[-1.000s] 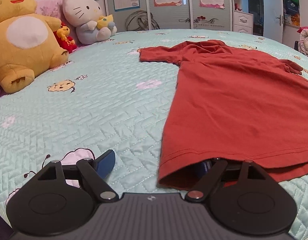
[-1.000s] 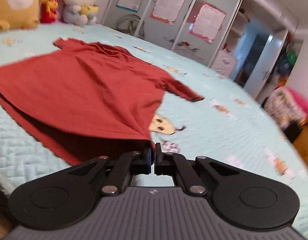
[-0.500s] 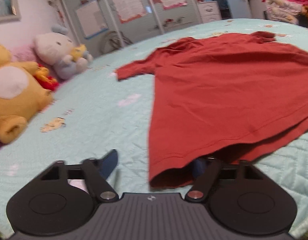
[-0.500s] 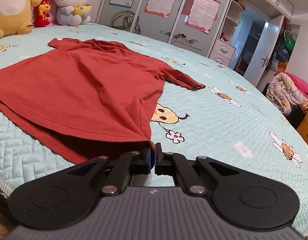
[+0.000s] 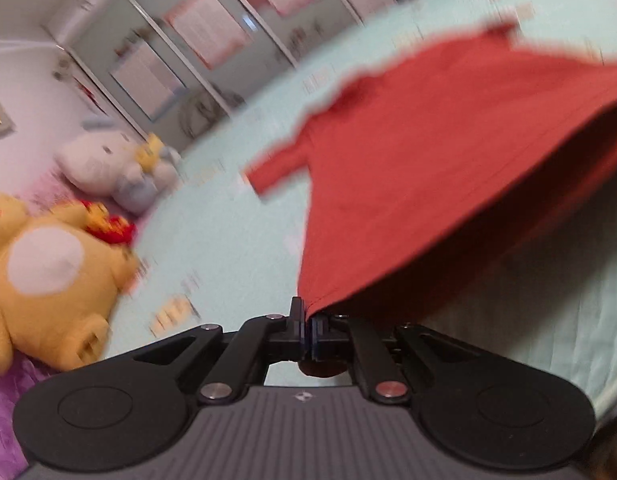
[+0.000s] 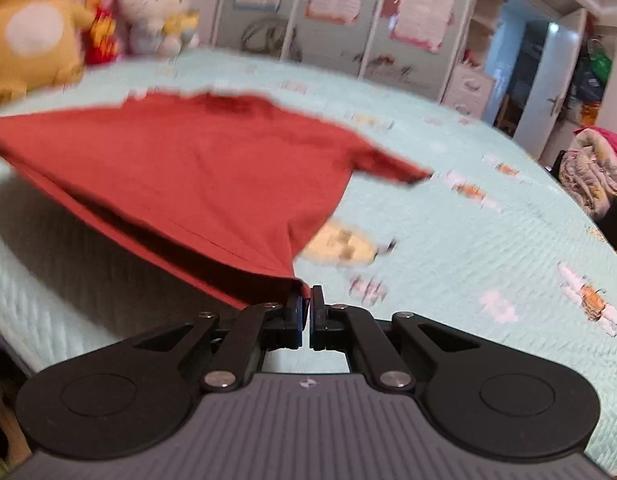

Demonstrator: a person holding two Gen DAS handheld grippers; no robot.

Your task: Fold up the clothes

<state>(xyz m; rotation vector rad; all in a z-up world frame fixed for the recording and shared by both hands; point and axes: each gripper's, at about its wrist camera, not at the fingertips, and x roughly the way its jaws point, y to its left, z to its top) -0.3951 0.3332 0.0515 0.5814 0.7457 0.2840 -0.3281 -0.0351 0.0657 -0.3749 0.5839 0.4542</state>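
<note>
Shirt (image 6: 196, 172) on bed (image 6: 468, 240), plush toys (image 6: 32, 40) seemingly behind.

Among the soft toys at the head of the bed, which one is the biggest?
The yellow plush toy with a white round belly patch. It is clearly larger than the white cat plush and the small red toy between them.

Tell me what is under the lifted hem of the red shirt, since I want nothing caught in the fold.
Under the red shirt only shadowed bedspread shows near its raised hem. Farther back the cloth covers the bed, hiding anything there.
</note>
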